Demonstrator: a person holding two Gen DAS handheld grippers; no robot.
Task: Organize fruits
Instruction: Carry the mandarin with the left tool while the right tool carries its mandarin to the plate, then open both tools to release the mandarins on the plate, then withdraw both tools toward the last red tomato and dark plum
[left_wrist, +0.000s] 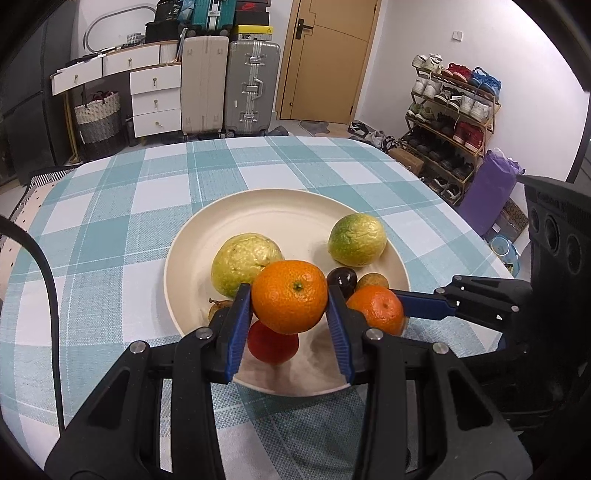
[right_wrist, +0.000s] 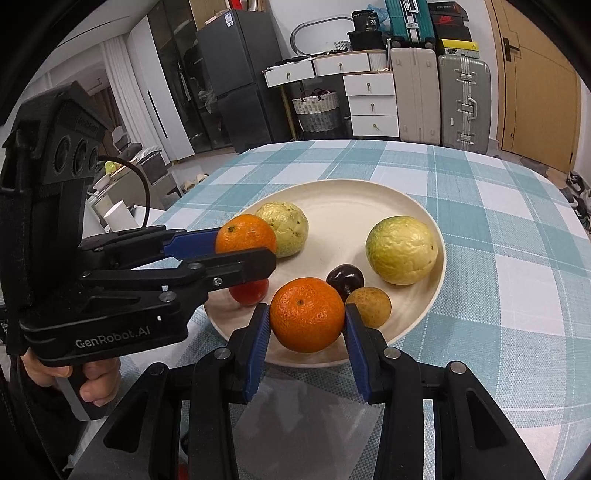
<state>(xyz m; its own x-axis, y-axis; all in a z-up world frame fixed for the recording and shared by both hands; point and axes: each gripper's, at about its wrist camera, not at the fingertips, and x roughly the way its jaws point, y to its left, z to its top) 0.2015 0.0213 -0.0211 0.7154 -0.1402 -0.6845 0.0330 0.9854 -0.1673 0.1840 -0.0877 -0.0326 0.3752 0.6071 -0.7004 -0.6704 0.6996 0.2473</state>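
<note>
A table under a teal-and-white checked cloth (left_wrist: 110, 206) carries the whole arrangement. Near its front edge sits a large round cream plate (left_wrist: 280, 210) with a raised rim.

The left gripper (left_wrist: 290, 299), black-framed with blue pads, is closed on a round orange mandarin (left_wrist: 290, 295), which it holds clear of the plate surface, above the near part of the plate. A person's hand (right_wrist: 92, 380) grips its handle in the right wrist view. The right gripper (right_wrist: 307, 320), of the same build, is closed on a second orange mandarin (right_wrist: 307, 319) over the plate's near rim; its pads press both flanks of the fruit.

Two large wrinkled yellow-green fruits lie on the plate: one on the left side (left_wrist: 245, 264), one toward the far right (left_wrist: 357, 240), well apart from each other.

A small red round fruit (left_wrist: 272, 345) rests on the plate directly under the left-held mandarin. A small yellow-brown round fruit (right_wrist: 369, 307) lies just beside the right gripper's outer pad, touching a small dark purple-brown fruit (right_wrist: 345, 277) behind it. A further small brownish fruit with a stalk (left_wrist: 218, 306) lies on the plate's left rim side, largely hidden behind the left gripper's finger.
</note>
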